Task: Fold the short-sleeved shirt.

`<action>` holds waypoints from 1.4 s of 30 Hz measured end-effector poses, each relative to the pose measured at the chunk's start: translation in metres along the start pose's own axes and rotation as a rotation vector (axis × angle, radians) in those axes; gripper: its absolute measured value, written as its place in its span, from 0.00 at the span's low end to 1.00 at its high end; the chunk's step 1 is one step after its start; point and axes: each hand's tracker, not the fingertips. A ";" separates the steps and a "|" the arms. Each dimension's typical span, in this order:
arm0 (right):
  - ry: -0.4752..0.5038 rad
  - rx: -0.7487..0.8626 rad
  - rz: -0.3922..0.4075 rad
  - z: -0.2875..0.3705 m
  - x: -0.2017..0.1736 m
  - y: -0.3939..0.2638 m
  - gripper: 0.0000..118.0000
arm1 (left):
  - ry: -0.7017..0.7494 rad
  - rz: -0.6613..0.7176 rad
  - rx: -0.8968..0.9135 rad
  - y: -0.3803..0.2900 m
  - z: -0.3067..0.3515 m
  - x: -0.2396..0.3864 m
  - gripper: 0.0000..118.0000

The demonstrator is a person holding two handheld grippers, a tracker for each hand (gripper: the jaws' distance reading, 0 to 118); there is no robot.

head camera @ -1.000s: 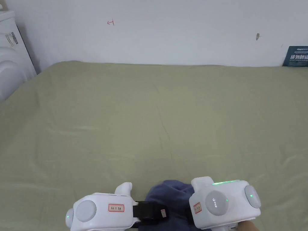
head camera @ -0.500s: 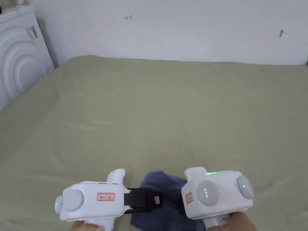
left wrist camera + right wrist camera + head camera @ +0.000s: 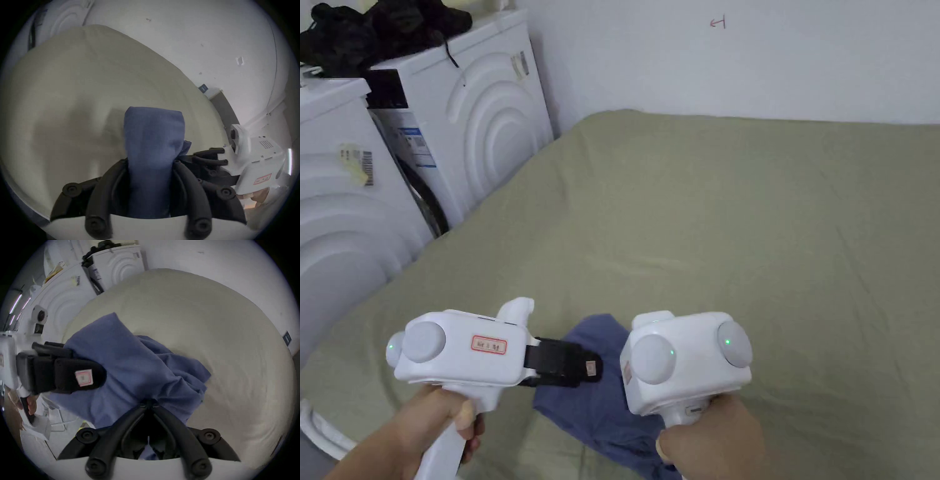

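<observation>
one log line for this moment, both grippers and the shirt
left gripper: shut on shirt | right gripper: shut on shirt | shirt: bunched, held over bed | fold: not started

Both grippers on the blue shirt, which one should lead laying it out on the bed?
Right, probably. The right gripper pinches the shirt on the side facing the open green bed. The left gripper also grips it, but sits nearer the bed's edge by the washing machines.

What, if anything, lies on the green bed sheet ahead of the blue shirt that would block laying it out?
Nothing visible: the sheet ahead of the shirt is bare. Both grippers, left and right, grip it.
</observation>
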 end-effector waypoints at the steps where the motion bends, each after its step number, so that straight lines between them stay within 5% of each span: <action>1: 0.008 0.006 0.003 -0.002 -0.011 0.009 0.00 | 0.022 0.010 0.007 0.007 0.010 -0.013 0.31; 6: 0.073 0.071 0.111 0.022 -0.047 0.031 0.00 | 0.195 0.112 0.041 0.036 0.054 -0.086 0.31; 14: 0.067 0.110 0.096 0.068 -0.009 0.006 0.00 | 0.343 0.148 0.029 0.050 0.077 -0.151 0.33; 18: 0.048 0.090 0.062 0.069 0.016 -0.003 0.00 | 0.534 0.180 0.028 0.045 0.093 -0.148 0.86; 22: 0.051 0.082 0.015 0.077 0.043 -0.015 0.00 | 0.576 0.248 0.122 0.024 0.137 -0.123 0.85; 25: 0.056 0.098 0.003 0.096 0.066 -0.033 0.00 | 0.632 0.263 0.178 0.007 0.162 -0.083 0.70; 28: 0.046 0.115 -0.037 0.119 0.096 -0.057 0.00 | 0.606 0.128 0.204 -0.010 0.150 -0.018 0.09; 36: -0.099 0.159 -0.159 0.195 0.201 -0.149 0.00 | 0.458 -0.228 0.185 -0.068 0.028 0.206 0.00; 42: -0.250 0.262 -0.279 0.272 0.284 -0.217 0.00 | 0.323 -0.279 0.339 -0.104 -0.031 0.348 0.00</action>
